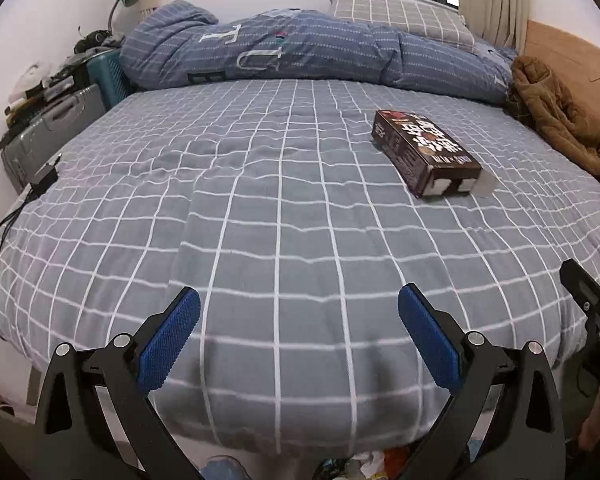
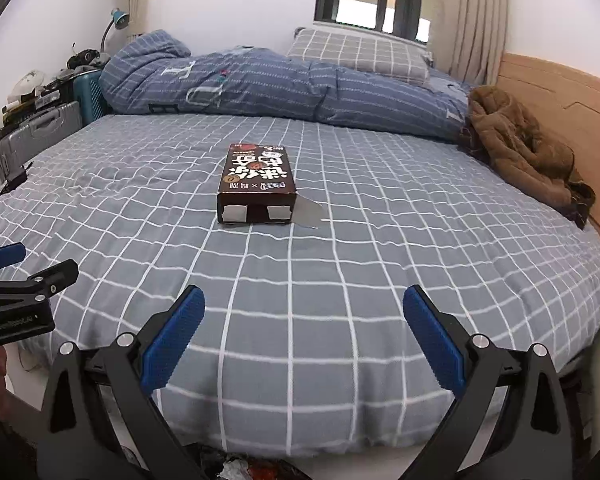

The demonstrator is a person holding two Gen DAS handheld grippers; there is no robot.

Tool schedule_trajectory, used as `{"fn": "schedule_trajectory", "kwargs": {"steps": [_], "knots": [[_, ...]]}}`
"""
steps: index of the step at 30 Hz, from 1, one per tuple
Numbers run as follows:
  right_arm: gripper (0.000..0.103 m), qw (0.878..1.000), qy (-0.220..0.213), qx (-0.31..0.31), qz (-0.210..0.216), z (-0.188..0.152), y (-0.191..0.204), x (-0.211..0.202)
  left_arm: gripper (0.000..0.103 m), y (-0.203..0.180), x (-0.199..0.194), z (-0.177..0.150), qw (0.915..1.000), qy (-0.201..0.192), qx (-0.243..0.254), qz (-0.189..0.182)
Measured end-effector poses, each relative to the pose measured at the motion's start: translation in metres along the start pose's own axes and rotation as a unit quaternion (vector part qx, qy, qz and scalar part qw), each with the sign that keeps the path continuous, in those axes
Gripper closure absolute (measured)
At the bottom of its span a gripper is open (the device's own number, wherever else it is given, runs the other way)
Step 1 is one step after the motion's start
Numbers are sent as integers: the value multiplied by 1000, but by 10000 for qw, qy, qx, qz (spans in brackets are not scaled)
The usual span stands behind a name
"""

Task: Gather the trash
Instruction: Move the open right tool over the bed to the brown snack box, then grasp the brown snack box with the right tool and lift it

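right wrist: both hand-held grippers (image 2: 304,324) spread; brown box (image 2: 257,184), end flap open, on bed (image 2: 380,280).

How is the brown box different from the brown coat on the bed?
The brown box is stiff with straight edges and printed writing; the brown coat is soft, crumpled and plain. The box lies flat in the middle of the bed; the coat is heaped at the edge by the wooden headboard. Both are brown and rest on the checked sheet.
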State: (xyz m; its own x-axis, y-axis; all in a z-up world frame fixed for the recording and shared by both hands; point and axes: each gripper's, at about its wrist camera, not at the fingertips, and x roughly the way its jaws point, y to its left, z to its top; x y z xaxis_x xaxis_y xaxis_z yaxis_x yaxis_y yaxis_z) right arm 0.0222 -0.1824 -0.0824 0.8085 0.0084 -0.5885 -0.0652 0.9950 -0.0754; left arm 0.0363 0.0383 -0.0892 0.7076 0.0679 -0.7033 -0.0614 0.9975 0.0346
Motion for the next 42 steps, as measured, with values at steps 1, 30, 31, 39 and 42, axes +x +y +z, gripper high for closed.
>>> {"fn": "schedule_trajectory", "kwargs": {"steps": [1,30,31,39,42], "knots": [[8,10000,14,9,38,2,0,4,6,1,3,2,10000,0,-1,8],[8,9954,851,60,428,104,26,166,6,27,108,96,9987,15,-462,-211],[7,9949,901,72,457,105,27,171,6,27,110,97,9986,31,-482,-220],[8,9912,1083,159,744,113,33,192,6,22,124,103,9983,77,-520,-232],[8,9903,1154,48,766,113,42,194,6,22,125,102,9982,100,-543,-243]]}}
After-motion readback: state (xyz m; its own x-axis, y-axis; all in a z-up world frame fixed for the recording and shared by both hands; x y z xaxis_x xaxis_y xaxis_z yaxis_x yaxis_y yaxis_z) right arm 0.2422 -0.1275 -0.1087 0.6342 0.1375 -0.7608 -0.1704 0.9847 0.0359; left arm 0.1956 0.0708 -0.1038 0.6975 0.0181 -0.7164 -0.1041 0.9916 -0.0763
